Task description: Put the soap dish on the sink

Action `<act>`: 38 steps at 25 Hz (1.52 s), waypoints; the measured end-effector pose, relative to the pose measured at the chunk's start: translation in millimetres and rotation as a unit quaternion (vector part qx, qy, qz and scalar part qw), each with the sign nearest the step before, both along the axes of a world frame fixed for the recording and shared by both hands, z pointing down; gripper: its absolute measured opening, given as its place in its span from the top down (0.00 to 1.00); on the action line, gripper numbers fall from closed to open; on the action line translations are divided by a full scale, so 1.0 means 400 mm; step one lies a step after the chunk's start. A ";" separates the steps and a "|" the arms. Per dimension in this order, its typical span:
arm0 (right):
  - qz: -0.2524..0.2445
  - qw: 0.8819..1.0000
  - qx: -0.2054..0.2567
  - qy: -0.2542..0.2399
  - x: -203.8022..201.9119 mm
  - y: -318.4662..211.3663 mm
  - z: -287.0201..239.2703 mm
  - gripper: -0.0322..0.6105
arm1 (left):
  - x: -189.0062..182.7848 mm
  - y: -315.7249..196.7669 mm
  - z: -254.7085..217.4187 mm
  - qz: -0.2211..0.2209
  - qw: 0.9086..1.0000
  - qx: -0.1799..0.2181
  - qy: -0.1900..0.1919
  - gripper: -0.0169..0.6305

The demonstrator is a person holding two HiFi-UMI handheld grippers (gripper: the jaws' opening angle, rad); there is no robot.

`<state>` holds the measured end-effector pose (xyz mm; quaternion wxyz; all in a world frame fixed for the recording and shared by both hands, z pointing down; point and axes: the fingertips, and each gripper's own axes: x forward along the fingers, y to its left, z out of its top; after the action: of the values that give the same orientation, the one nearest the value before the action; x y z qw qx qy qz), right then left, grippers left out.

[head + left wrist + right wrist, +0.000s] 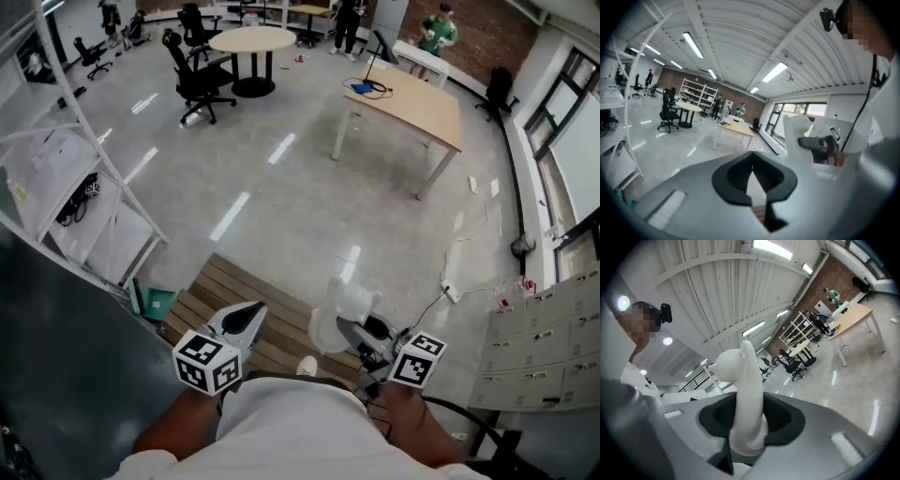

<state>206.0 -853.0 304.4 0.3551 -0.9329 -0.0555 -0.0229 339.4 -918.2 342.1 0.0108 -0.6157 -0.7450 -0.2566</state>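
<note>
While the right claw (749, 420) is gripping the white soap dish (746, 376), it's hanging in midair. The left claw (753, 161) is sitting clenched, empty.

A glossy grey concrete floor (309, 206) reflects ceiling strip lights (693, 44). A round light-wood table (251, 39) stands among black swivel office chairs (199, 80), near a rectangular light-wood desk (412, 108). A red-brick wall (478, 33) closes the far end; dark-framed windows (567, 112) line the right side.

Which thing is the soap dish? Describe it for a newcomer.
Find the wooden slatted platform below the person. Over its right end, the right gripper clamps the soap dish: the only glossy white, curved piece there; the left gripper is empty.
</note>
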 end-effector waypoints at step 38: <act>0.198 0.979 0.037 0.026 -0.121 0.985 0.241 0.72 | -0.129 1.138 0.207 0.214 0.976 -0.042 0.009 0.97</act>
<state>157.5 -458.8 400.7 0.3885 -0.8898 -0.2289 0.0703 287.7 -463.1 424.8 0.0465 -0.4440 -0.8695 -0.2112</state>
